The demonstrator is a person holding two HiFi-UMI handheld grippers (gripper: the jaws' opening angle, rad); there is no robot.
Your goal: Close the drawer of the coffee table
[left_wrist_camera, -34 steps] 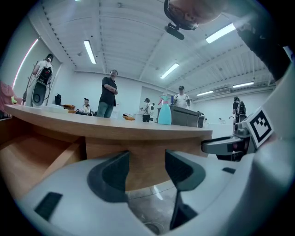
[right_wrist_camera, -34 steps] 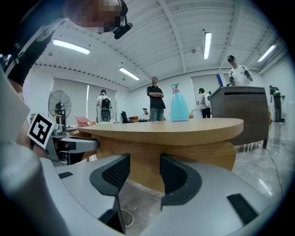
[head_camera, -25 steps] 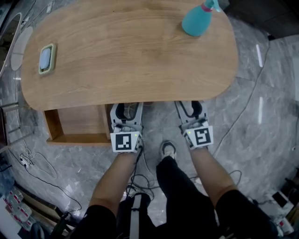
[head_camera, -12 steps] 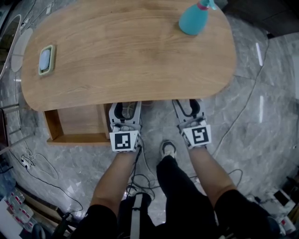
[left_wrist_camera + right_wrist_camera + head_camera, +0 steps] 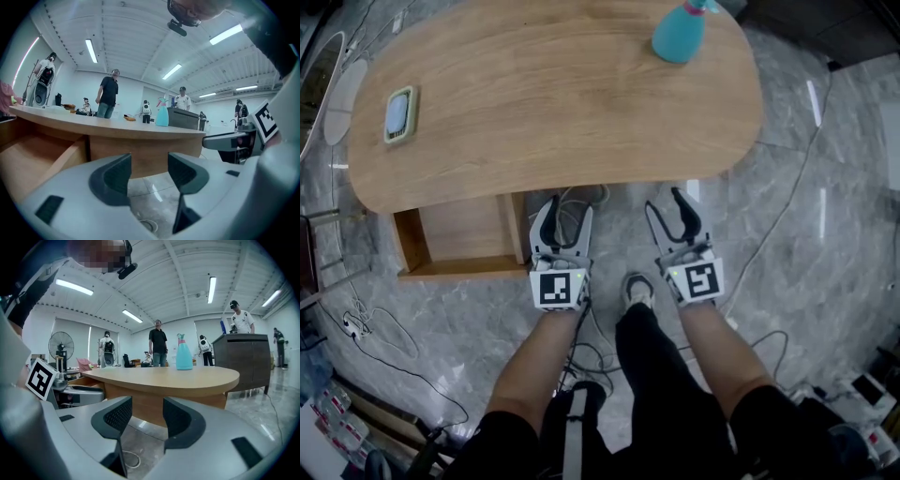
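Forearms reach down to two grey plastic tools topped with black-and-white marker cubes. The left tongs (image 5: 567, 208) and right tongs (image 5: 667, 204) both stand released, their curved, ribbed black pads (image 5: 112, 176) apart with nothing held between them. Veined grey marble floor (image 5: 825, 216) lies beneath. Just left of the left tongs, the shallow rectangular light-wood drawer (image 5: 459, 270) juts open from under the rounded wood-grain worktop (image 5: 553, 103). Farther on sit a small square green-rimmed pad (image 5: 397, 114) and a teal plastic spray bottle (image 5: 678, 36).
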